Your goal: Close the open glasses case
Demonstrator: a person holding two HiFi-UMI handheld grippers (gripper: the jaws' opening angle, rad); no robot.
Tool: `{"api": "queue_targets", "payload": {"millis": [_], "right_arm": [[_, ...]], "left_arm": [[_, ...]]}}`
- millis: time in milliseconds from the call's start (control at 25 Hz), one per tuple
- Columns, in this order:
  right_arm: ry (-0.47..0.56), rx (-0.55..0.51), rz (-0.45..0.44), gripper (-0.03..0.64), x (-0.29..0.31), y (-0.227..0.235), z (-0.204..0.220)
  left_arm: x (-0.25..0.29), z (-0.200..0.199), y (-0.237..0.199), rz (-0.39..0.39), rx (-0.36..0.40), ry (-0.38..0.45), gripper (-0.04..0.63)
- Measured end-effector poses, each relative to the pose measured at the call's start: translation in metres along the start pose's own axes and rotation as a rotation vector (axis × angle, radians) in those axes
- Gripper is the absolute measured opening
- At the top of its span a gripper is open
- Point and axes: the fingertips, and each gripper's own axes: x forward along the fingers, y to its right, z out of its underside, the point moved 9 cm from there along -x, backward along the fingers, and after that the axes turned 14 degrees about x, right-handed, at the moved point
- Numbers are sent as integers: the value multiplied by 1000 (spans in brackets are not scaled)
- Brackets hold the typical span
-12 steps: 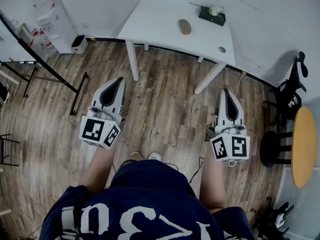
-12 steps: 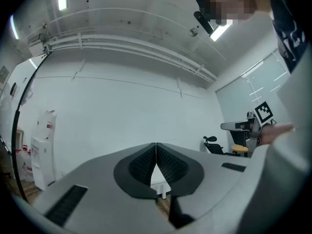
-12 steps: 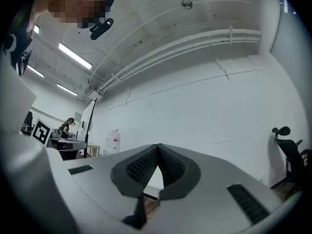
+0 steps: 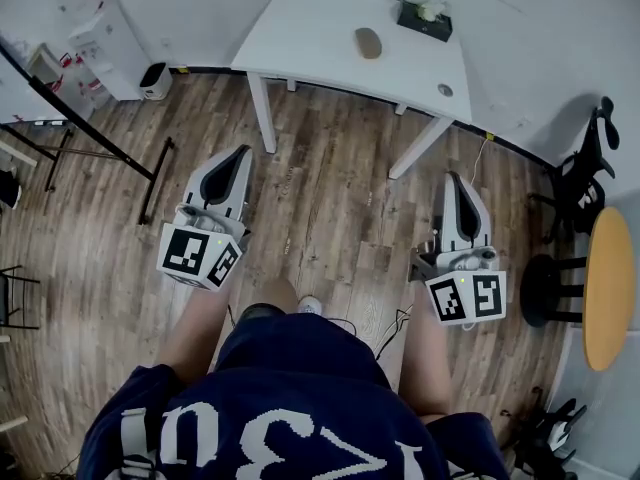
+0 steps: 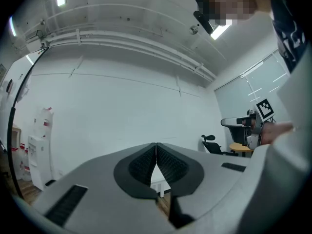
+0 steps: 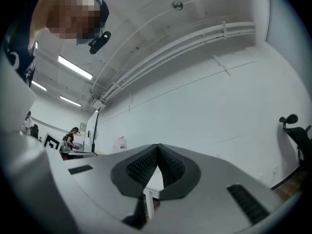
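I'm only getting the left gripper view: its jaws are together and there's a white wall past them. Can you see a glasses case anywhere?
Observer: The head view shows a small brownish oval object lying on the white table ahead. It is probably the case, but it is too small to tell whether it is open.
Operator: Anything else on that table?
Observer: A dark box with something white on top sits near the far edge, to the right of the oval.
Operator: What about the other gripper?
Observer: The right gripper is shut, with nothing between its jaws.
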Motion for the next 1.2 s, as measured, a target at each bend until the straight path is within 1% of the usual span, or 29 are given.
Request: {"api": "queue_targets", "payload": {"millis": [120,280,440,560,920,1200], "right_arm": [[-16,6,-23,23,8,0,2],[-20,0,-12,23,25,6,5],[-12,-3,0,23,55,23,5],[-7,-12,23,23,86,38,6],[15,-37,60,23,207,70,12],[20,-4,95,23,270,99,11]], "left_arm": [[11,4,-3,9,-13,12,15],[34,13,-12,15,-18,19,15],[72,24,-30,21,-8,24,15],[108,32,-50,29,-5,41,15],[234,54,-120,103,5,69,15],[299,70,-165,131,7,78,15]]}}
